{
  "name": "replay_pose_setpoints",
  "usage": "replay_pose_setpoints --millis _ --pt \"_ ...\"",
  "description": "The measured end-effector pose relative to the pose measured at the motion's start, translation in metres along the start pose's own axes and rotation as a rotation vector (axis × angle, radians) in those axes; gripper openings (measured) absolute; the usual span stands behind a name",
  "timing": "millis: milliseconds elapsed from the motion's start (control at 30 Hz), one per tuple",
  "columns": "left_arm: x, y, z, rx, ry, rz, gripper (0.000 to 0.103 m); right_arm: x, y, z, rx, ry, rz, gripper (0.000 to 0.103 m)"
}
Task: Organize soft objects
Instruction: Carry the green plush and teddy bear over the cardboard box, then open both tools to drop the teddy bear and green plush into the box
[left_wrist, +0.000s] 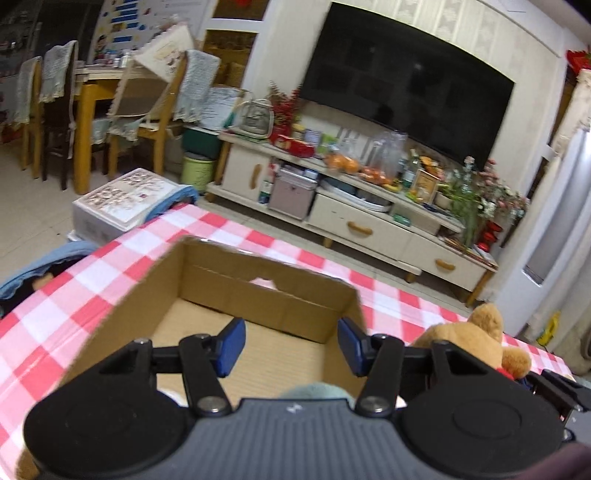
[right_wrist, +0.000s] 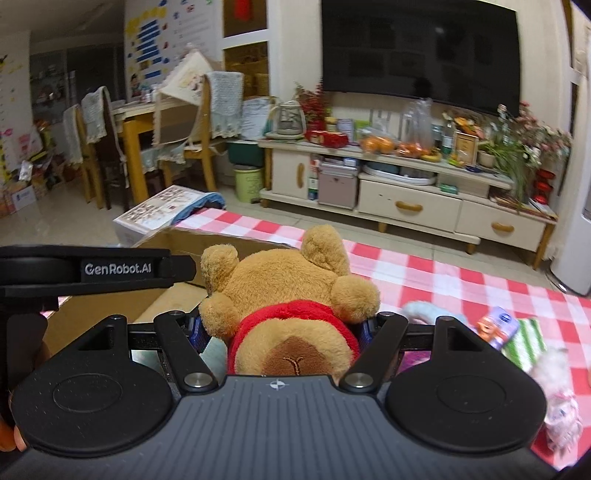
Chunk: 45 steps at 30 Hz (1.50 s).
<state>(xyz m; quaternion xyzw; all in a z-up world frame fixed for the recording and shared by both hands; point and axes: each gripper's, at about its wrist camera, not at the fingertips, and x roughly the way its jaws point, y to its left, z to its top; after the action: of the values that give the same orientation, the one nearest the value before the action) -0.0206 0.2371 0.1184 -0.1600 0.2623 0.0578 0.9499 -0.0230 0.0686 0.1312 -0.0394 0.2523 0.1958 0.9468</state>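
Note:
An open cardboard box (left_wrist: 258, 280) stands on the red-and-white checked tablecloth (left_wrist: 74, 295). My left gripper (left_wrist: 291, 345) hovers over the box's inside, open, with nothing between its blue pads (left_wrist: 231, 347). Just under its body a pale green soft thing (left_wrist: 314, 389) peeks out. My right gripper (right_wrist: 282, 328) is shut on a brown teddy bear (right_wrist: 288, 280) in a red shirt, gripping its body just right of the box (right_wrist: 177, 240). The bear (left_wrist: 476, 339) also shows at the right edge of the left wrist view. The left gripper's body (right_wrist: 85, 269) crosses the right wrist view at left.
More soft things lie on the cloth to the right: a light blue plush (right_wrist: 424, 310), a purple and orange packet (right_wrist: 495, 325), a green striped cloth (right_wrist: 524, 343), a white and pink plush (right_wrist: 557, 387). Beyond the table are a TV cabinet (right_wrist: 406, 192) and chairs (right_wrist: 103, 147).

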Motion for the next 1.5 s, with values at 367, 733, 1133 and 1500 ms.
replay_pose_setpoints --millis 367,733,1133,1500 --pt "0.006 0.034 0.007 -0.054 0.017 0.125 0.057 0.034 0.022 0.009 -0.087 0.045 0.059 0.089" --pt "0.004 0.043 0.011 -0.071 -0.002 0.202 0.088 0.031 0.020 0.009 -0.123 0.032 0.057 0.101" --pt "0.003 0.023 0.009 -0.021 -0.011 0.182 0.094 -0.003 0.002 0.005 -0.025 -0.053 -0.037 0.102" --pt "0.003 -0.006 0.002 0.036 -0.007 0.140 0.094 -0.024 -0.026 -0.011 0.091 -0.070 -0.129 0.103"
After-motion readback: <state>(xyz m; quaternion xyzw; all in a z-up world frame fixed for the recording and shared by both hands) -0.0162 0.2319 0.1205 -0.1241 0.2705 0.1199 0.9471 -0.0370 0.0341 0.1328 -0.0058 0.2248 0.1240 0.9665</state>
